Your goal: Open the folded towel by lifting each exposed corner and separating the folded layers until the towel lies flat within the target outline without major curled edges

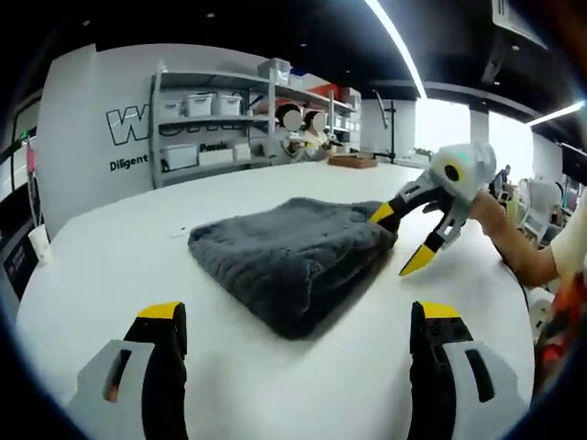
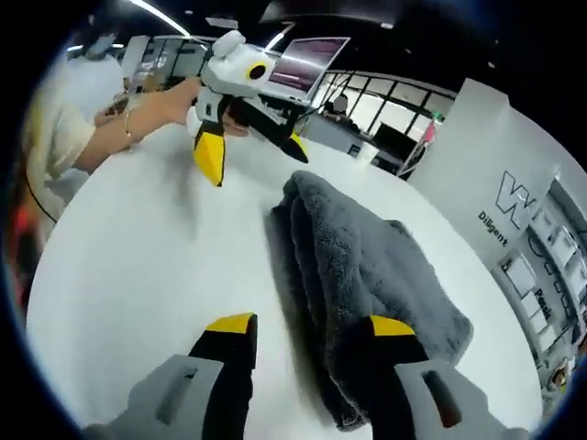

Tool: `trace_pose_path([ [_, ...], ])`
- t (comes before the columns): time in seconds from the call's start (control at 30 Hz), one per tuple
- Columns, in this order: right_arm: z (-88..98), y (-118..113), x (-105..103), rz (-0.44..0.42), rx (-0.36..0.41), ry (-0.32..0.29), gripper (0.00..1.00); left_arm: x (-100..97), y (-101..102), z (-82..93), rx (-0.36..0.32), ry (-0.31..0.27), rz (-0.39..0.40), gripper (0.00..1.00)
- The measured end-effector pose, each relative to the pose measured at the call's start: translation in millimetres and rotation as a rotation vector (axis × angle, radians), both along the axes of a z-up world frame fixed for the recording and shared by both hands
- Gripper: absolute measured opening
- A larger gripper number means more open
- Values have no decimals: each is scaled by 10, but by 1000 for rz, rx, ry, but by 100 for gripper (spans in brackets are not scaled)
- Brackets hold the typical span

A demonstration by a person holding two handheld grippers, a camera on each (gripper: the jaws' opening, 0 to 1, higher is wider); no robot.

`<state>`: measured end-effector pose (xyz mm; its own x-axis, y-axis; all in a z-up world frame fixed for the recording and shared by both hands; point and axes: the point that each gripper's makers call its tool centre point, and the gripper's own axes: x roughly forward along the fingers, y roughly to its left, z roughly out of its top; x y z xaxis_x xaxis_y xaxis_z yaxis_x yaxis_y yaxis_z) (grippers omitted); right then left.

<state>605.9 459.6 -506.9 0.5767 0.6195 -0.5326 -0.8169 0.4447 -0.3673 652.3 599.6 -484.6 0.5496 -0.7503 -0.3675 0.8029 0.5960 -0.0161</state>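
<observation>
We hold our left gripper (image 1: 292, 321) wide, short of the folded towel (image 1: 289, 257) mid-desk (image 1: 110, 266), leaving room; our right gripper (image 1: 407, 240), also wide, straddles a towel corner, apparently ready to lift it.

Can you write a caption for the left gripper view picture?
An open hand-held gripper reaches the corner of a folded grey towel on a white table.

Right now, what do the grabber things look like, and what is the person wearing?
Each gripper has a pale grey body and two black jaws with yellow tips. The left gripper shows its jaws squared at the ends. The right gripper has a rounded white head and pointed yellow tips. The person wears a pale short sleeve and a thin bracelet on the wrist.
</observation>
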Motion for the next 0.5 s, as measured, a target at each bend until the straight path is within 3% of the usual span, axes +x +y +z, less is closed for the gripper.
trace_pose_path([
  [0.17, 104, -84, 58, -52, 47, -9, 74, 0, -2, -15, 5, 2, 0, 100],
  [0.27, 104, -159, 93, -92, 64, 10, 81, -4, -7, -32, 12, 5, -1, 100],
  [0.4, 92, -264, 160, -158, 85, 39, 99, -11, -14, -35, 15, 4, -3, 100],
  [0.5, 98, -355, 191, -202, 102, 58, 99, -17, -22, -36, 14, 5, -5, 100],
])
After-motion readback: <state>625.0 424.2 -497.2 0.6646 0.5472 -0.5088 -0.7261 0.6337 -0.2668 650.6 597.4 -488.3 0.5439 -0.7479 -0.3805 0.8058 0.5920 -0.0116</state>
